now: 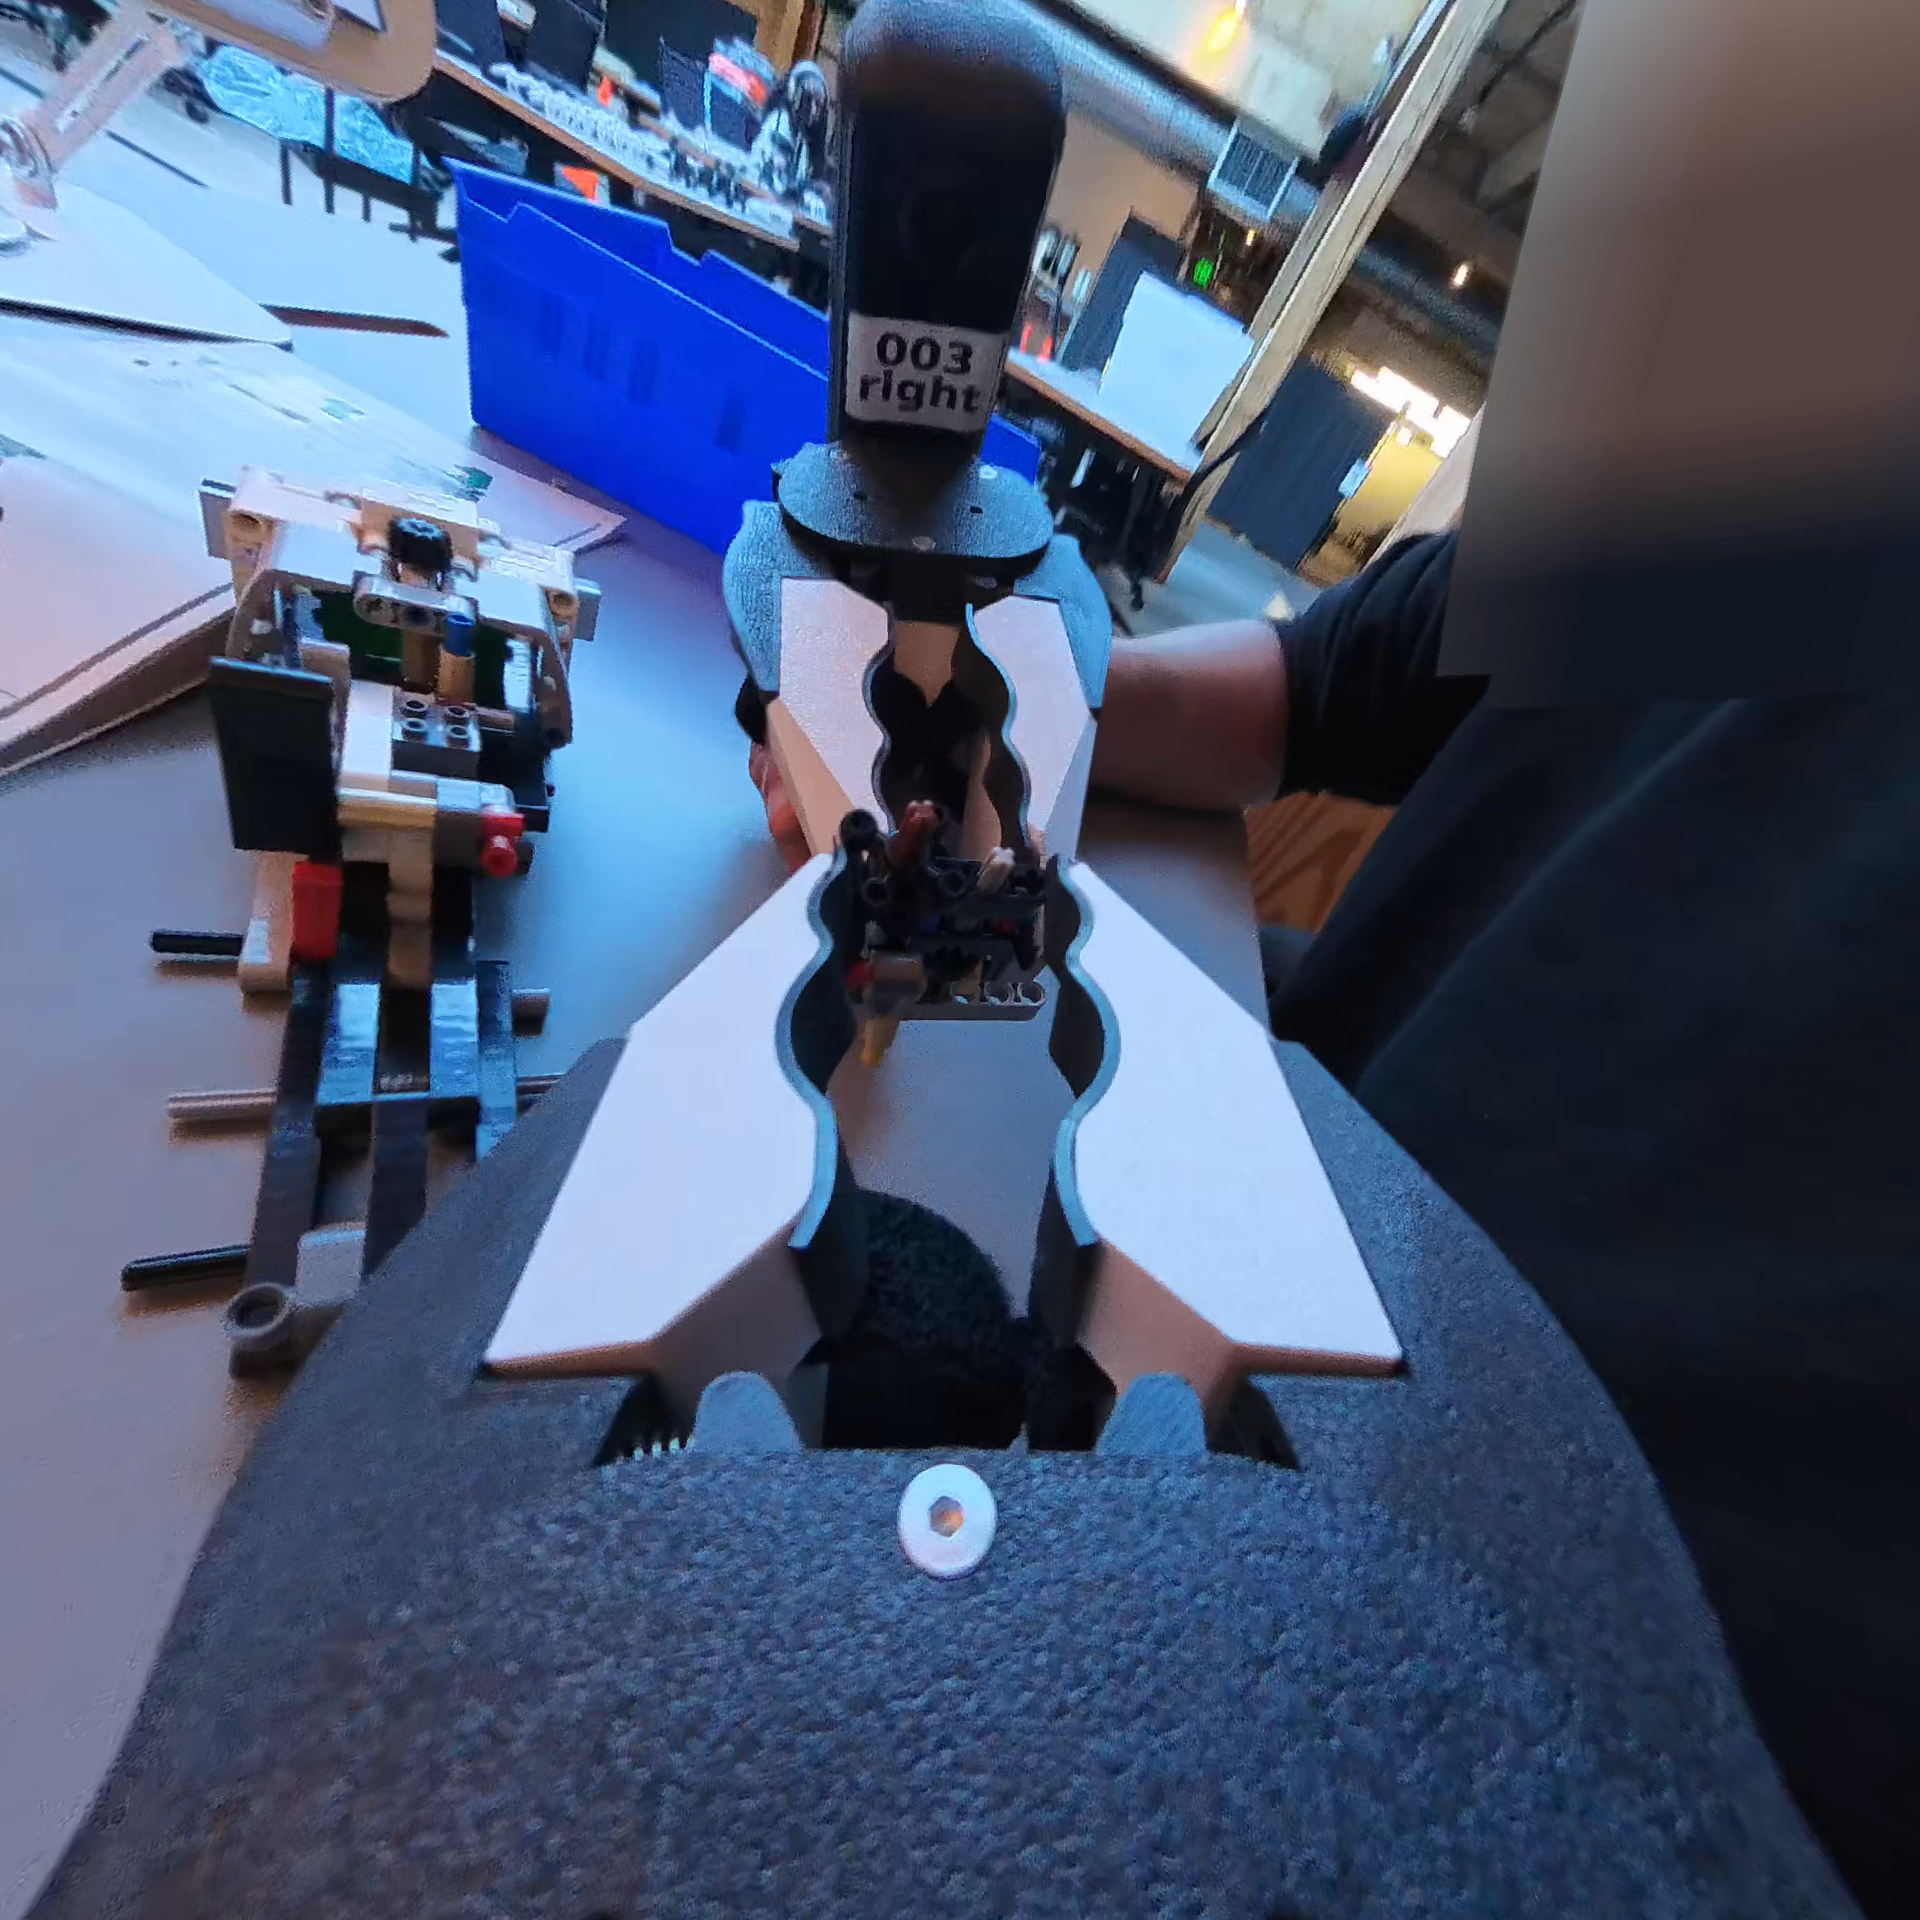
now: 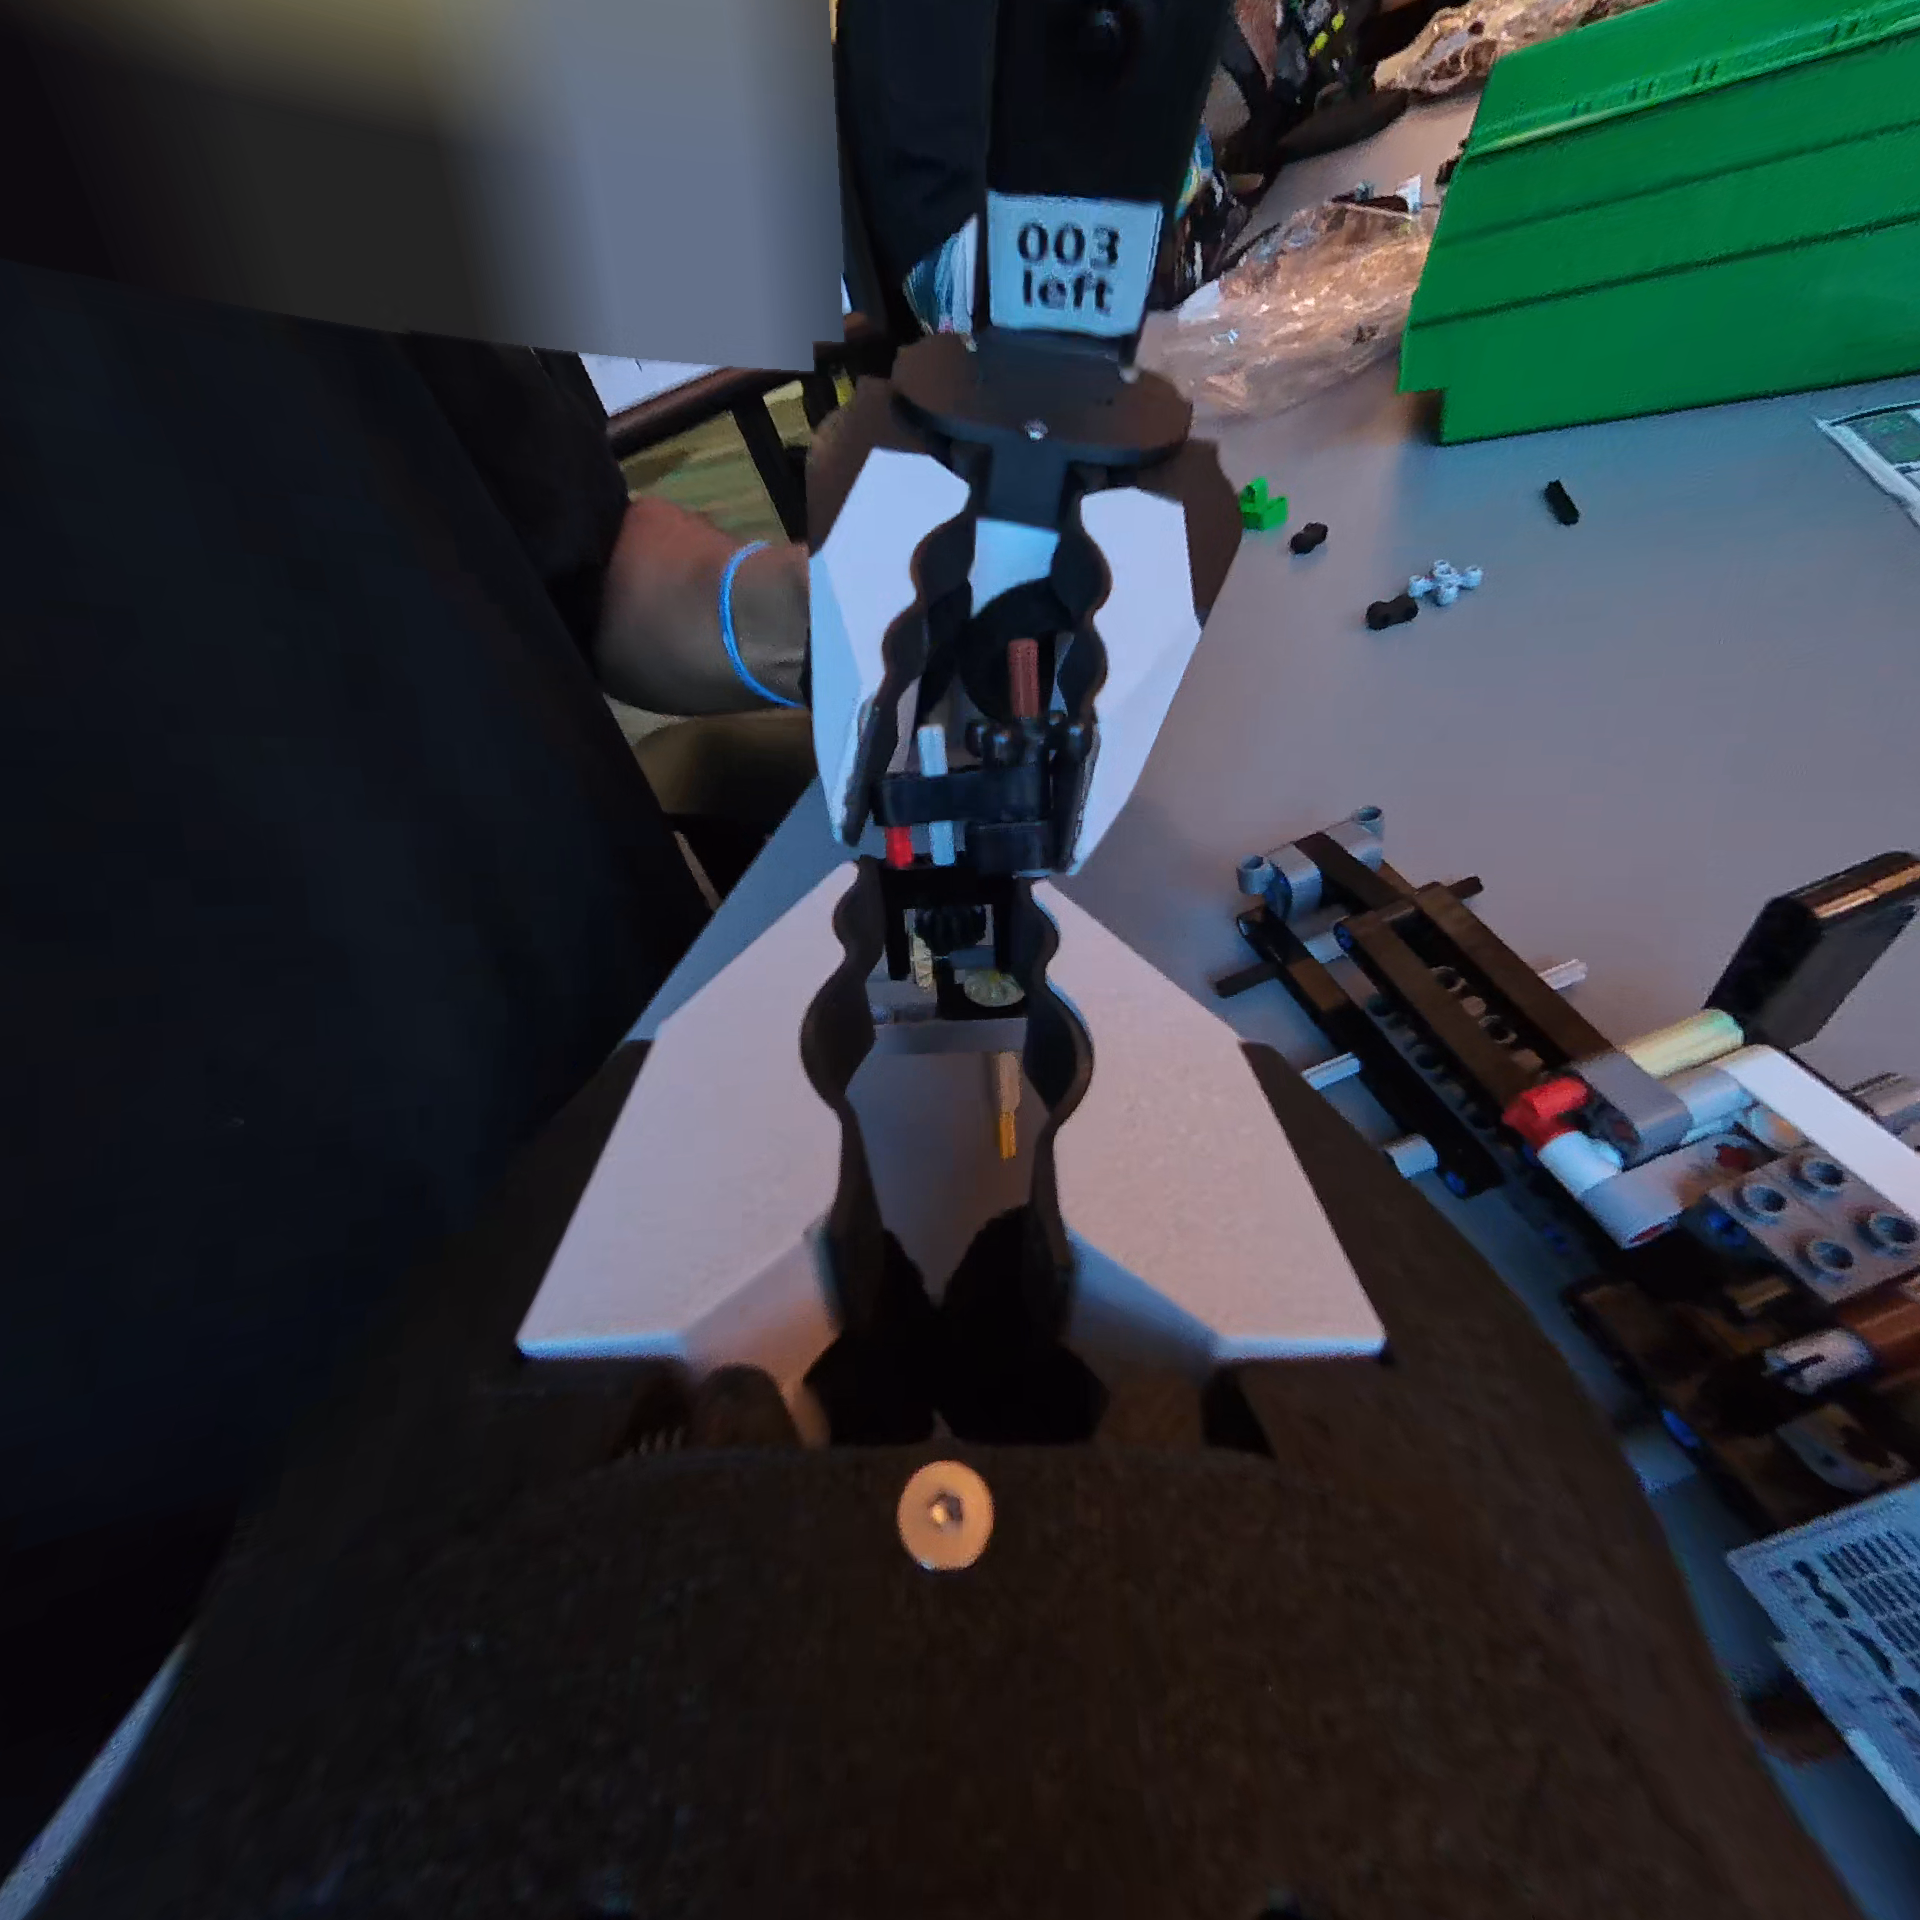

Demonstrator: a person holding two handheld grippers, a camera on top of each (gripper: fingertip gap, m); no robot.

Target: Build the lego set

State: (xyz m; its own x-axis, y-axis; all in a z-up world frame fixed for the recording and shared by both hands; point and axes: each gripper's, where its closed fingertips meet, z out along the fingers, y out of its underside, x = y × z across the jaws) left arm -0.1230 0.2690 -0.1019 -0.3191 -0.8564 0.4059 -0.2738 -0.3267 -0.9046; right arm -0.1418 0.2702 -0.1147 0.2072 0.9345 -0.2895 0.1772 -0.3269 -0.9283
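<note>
- left gripper (image 1: 940,935) points fwd over the grey table (image 1: 644,831), its two wavy-edged fingers closed narrow on a small black lego sub-assembly (image 1: 940,920)
- right gripper (image 1: 935,821) faces it head-on from the far side; fingertips of both grippers meet at the same piece
- in the right wrist view, right gripper (image 2: 940,935) also grips the lego sub-assembly (image 2: 966,862) from its side, fingers narrow; left gripper (image 2: 971,800) clamps the upper part
- sub-assembly: black beams w/ a brown axle sticking up, white pin, red pin, a tan gear low down, a yellow-tipped axle hanging below; held above the table, not resting on it
- bigger lego build (image 1: 384,769) sits on the table to the left of the grippers, apart from them: white + black body, red pins, black beams w/ grey axles sticking out sideways
- same lego build (image 2: 1538,1070) shows on the right side in the right wrist view
- loose small parts on table farther back: green piece (image 2: 1262,506), black pins (image 2: 1390,613), light grey connector (image 2: 1442,582)
- green bin (image 2: 1683,218) at far right corner, blue bin (image 1: 644,353) behind the build
- printed sheet (image 2: 1849,1631) at the near right edge, cardboard (image 1: 135,499) at far left
- person's hands (image 2: 707,623) partly visible behind each gripper, blue band on one wrist
</note>
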